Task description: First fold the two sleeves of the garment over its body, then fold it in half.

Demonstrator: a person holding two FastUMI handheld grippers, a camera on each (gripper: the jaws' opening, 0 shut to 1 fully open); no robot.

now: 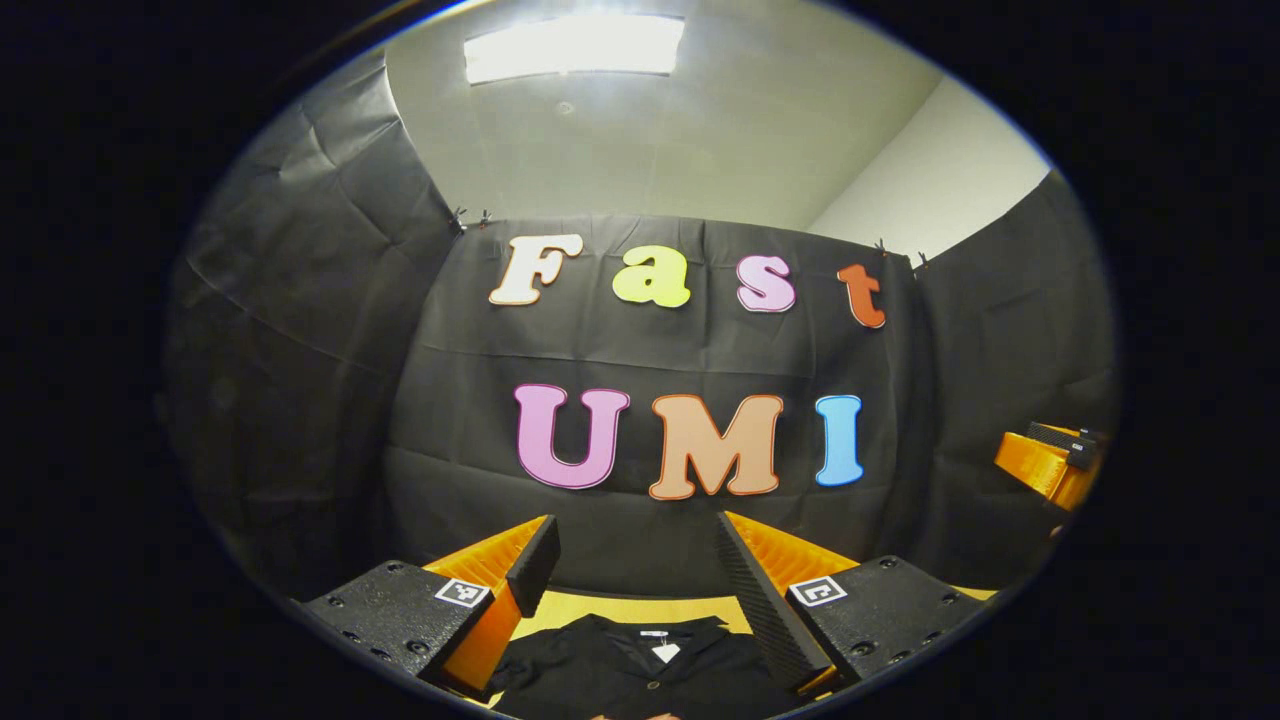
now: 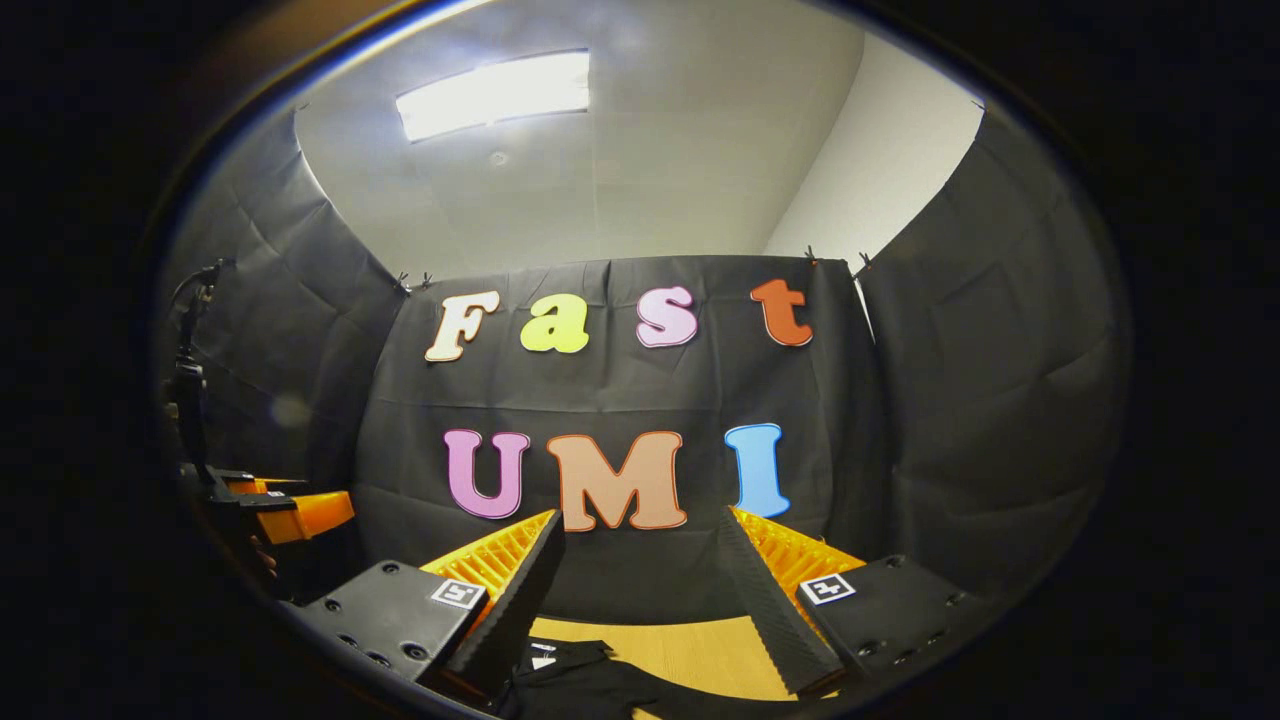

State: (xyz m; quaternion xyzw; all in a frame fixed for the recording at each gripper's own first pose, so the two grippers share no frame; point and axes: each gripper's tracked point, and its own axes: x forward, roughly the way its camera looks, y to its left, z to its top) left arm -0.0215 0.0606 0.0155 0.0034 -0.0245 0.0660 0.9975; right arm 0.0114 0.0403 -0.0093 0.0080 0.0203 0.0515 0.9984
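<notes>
Above black garment (image 1: 620, 665): both tongs (image 1: 635, 560) (image 2: 640, 565) parted, empty.

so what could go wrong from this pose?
1. Both grippers, left and right, are open and raised above the black shirt, so neither holds a sleeve yet.
2. The sleeves sit outside both views; a blind descent may pinch the collar or the body instead.

a recording booth inside an office-like room: black cloth walls (image 1: 300, 330) clipped up beneath a white ceiling (image 1: 700, 130) with a recessed light panel (image 1: 575, 45).
</notes>
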